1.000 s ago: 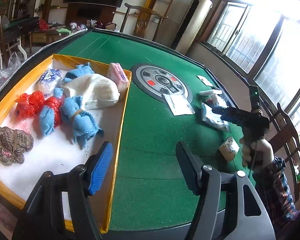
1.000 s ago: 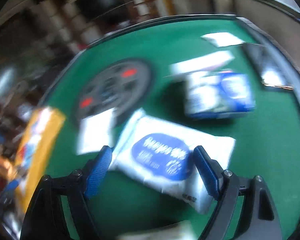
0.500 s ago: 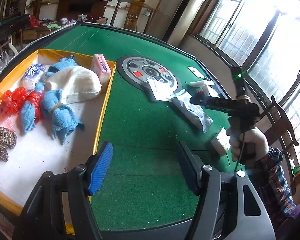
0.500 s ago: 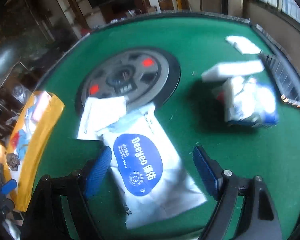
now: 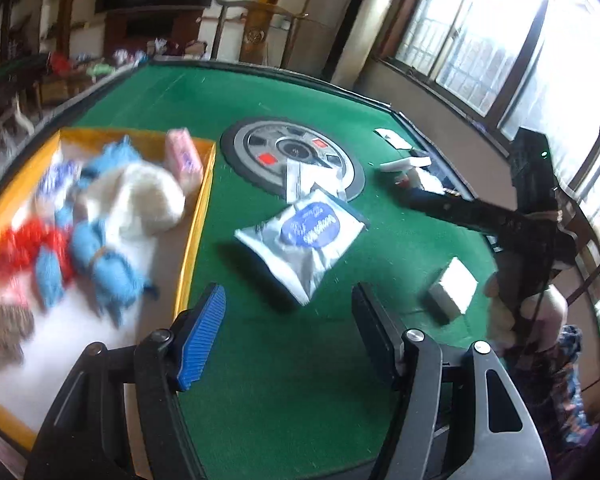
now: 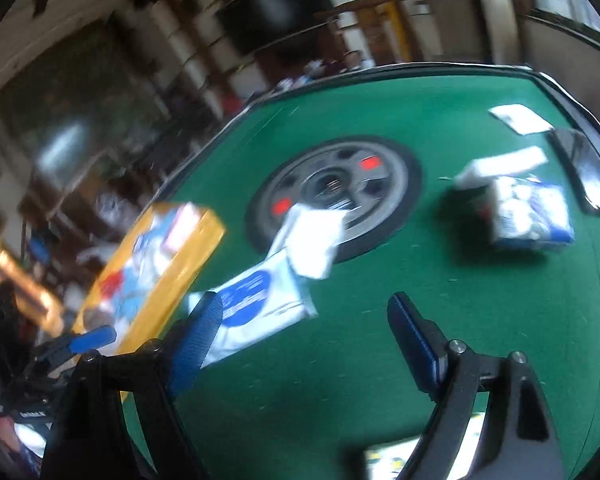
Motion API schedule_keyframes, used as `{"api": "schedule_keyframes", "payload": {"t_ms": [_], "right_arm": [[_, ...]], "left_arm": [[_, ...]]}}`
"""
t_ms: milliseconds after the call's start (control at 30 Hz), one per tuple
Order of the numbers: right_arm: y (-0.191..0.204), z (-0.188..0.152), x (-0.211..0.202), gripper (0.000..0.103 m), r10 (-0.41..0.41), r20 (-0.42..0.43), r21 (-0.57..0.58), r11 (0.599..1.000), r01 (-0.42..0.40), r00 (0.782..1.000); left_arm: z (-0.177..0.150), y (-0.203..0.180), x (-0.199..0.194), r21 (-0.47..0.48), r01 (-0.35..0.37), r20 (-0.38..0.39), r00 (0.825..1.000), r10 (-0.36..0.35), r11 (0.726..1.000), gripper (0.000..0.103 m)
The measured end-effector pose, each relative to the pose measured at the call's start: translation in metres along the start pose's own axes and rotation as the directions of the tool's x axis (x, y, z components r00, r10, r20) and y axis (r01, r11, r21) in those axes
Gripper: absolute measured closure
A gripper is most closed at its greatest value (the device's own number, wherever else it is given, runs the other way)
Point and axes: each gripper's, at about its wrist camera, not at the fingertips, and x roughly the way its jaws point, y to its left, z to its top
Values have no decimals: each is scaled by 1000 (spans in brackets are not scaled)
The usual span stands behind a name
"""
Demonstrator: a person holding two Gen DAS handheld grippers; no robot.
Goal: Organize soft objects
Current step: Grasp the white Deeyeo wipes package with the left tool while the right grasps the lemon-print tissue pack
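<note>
A white wet-wipes pack with a blue oval label [image 5: 304, 236] [image 6: 260, 304] lies tilted on the green felt, just right of the yellow tray [image 5: 198, 216] [image 6: 168, 276]. The tray holds a white knit hat [image 5: 140, 196], blue rolled cloths [image 5: 100, 264], a red bundle [image 5: 32, 248], a pink pack [image 5: 184, 156] and a brown knit piece [image 5: 0, 328]. My left gripper [image 5: 288, 336] hovers short of the wipes pack; its jaws are opening, with nothing between them. My right gripper [image 6: 306, 344] is open and empty, and the pack lies left of it, partly behind its left finger.
A round grey dial [image 5: 292, 152] sits mid-table with a small white packet [image 6: 316, 240] on its near edge. A blue-white tissue pack [image 6: 528, 212], a white card [image 6: 520, 118] and a dark flat device [image 6: 588, 172] lie far right. A small box [image 5: 454, 288] rests near the person's hand [image 5: 508, 316].
The wipes pack has gone from between the right gripper's fingers to the left, beside the tray. The right gripper has drawn back and up. The left view has swung towards the pack.
</note>
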Motion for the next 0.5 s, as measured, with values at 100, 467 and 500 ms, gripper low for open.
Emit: {"api": "schedule_keyframes", "payload": {"t_ms": [100,467,500], "right_arm": [[-22,3,-15,22,7,63,82,997,-12,998],[-53,3,-18,22,38,154,238,968,-75,987],[-53,3,-20,22,44,162,242,967,-83,986]], "left_arm": [[21,-20,22,152,-32,-13,999,34,988,28],[52,-51,147,413,10,-261,959,108,911,20],[52,-52,154,414,2,-264,957,118,910,17]]}}
